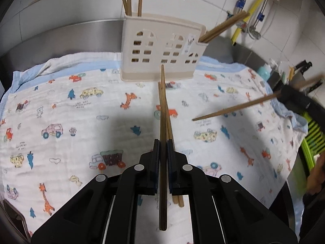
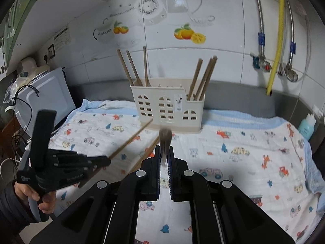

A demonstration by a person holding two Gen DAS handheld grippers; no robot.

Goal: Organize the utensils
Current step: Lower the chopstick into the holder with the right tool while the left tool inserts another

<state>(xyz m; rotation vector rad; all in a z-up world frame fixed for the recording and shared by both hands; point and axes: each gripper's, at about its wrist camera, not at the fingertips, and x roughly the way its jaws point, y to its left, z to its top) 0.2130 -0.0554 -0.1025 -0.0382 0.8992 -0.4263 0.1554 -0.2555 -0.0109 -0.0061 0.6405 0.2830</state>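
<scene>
Left wrist view is showing the left tongs (image 1: 162, 144) clenched on a chopstick (image 1: 162, 109), which is running straight out ahead of the jaws, its long axis in line with the fingers and its tip aiming at the foot of the cream holder (image 1: 162, 46) beyond. Just under and beside the gripped stick, more loose chopsticks (image 1: 170, 130) are lying on the printed cloth (image 1: 61, 105), nearly parallel to it. Further out and to the right, the right tongs (image 1: 288, 95) are gripping another chopstick (image 1: 233, 108), its thin end pointing back toward the middle of the cloth.

In the right wrist view the right tongs (image 2: 165, 152) are closed on that stick, which is appearing end-on and blurred between the jaws, so its length cannot be made out here. The holder is standing straight ahead of both tongs, chopsticks already leaning in its left and right compartments. Judging by the pictures, the left tongs look the nearer, though the fisheye is making this uncertain.

The holder's openings are seen only from the front, the middle compartment's contents are hidden, and the butt end of the right stick is blurring out at the edge.
</scene>
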